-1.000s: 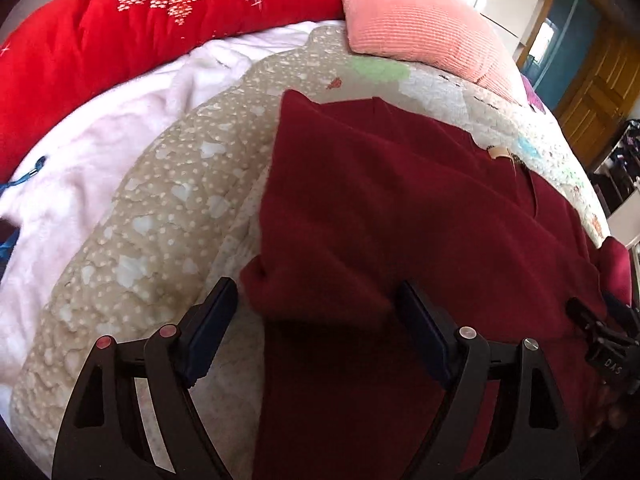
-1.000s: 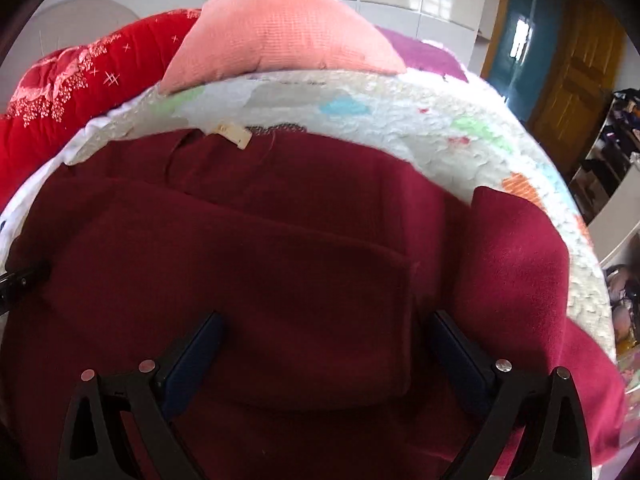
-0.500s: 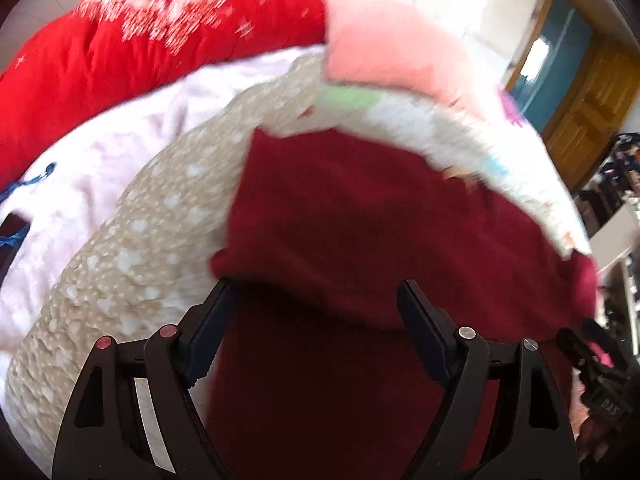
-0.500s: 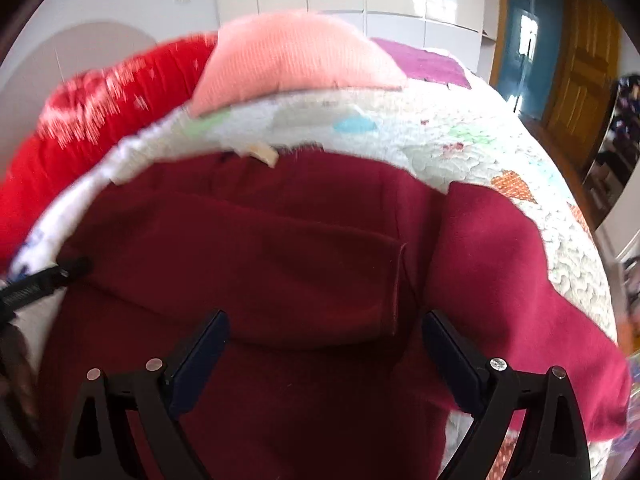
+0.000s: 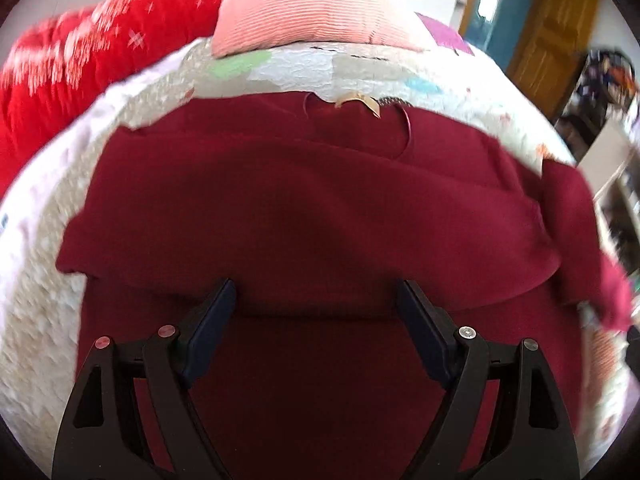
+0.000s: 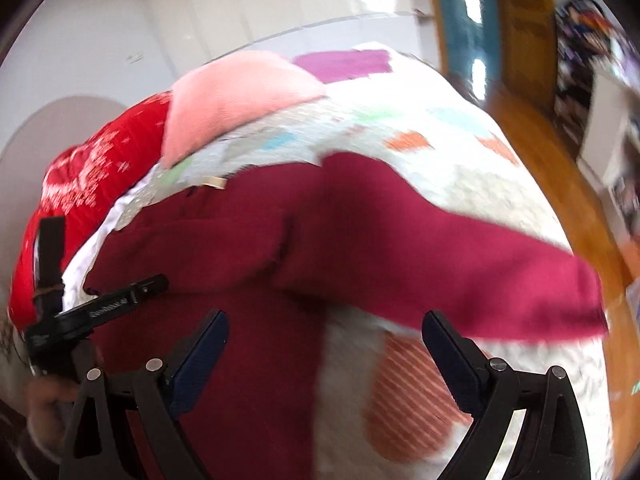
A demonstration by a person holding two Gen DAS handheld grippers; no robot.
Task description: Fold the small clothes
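Folding looks partly done: the maroon top [image 5: 320,208] lies spread on the quilt [image 5: 296,68] of the bed, collar and tag at the far edge, and its left sleeve appears to be laid across the chest as a flat band that ends in a straight fold just beyond the left tongs [image 5: 316,300]. The right sleeve [image 6: 460,264] is not yet folded; in the right view it stretches out to the right over the quilt, well clear of the body. Left tongs stand spread wide above the cloth with nothing pinched between the pads. Right tongs [image 6: 324,328] are likewise spread and empty, hanging over the near right edge of the body, with the sleeve passing just beyond the right finger. Judging from this, what remains is to bring the right sleeve in over the chest and then fold the body up from the hem, which is out of view. A pink pillow [image 5: 304,8] and a red blanket [image 5: 80,64] sit at the far side, apart from the top.
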